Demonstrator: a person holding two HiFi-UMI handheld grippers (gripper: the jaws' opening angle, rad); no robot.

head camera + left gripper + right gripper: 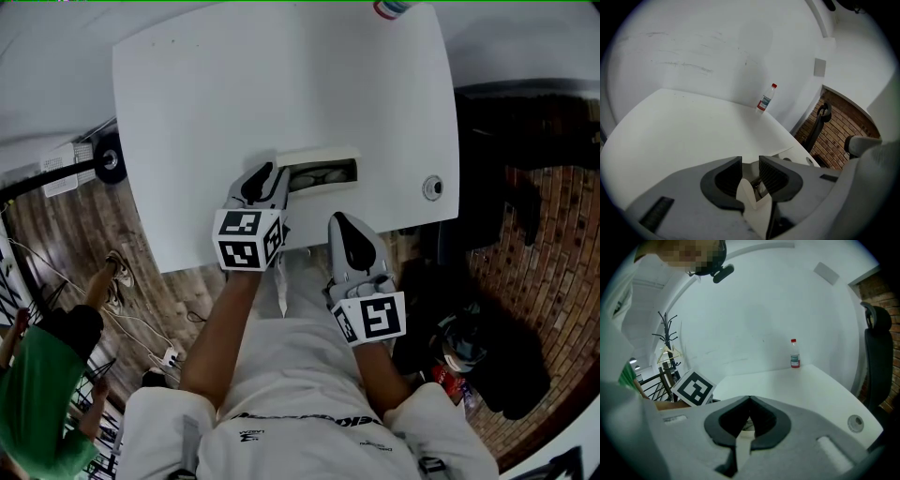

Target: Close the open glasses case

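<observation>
The white glasses case (317, 159) lies open near the table's front edge, with glasses showing in its dark inside. My left gripper (274, 174) is at the case's left end. In the left gripper view its jaws (750, 172) stand close together, with a white corner of the case (751, 199) pinched between them and part of the glasses behind. My right gripper (339, 223) hovers over the front edge, below and right of the case and apart from it. Its jaws (749, 402) meet at the tips and hold nothing.
The white table (234, 103) carries a red-capped bottle (392, 7) at its far edge and a round cable grommet (432, 187) at the right. A dark chair (876, 357) stands to the right, by a brick floor. A person in green (37, 394) is at the lower left.
</observation>
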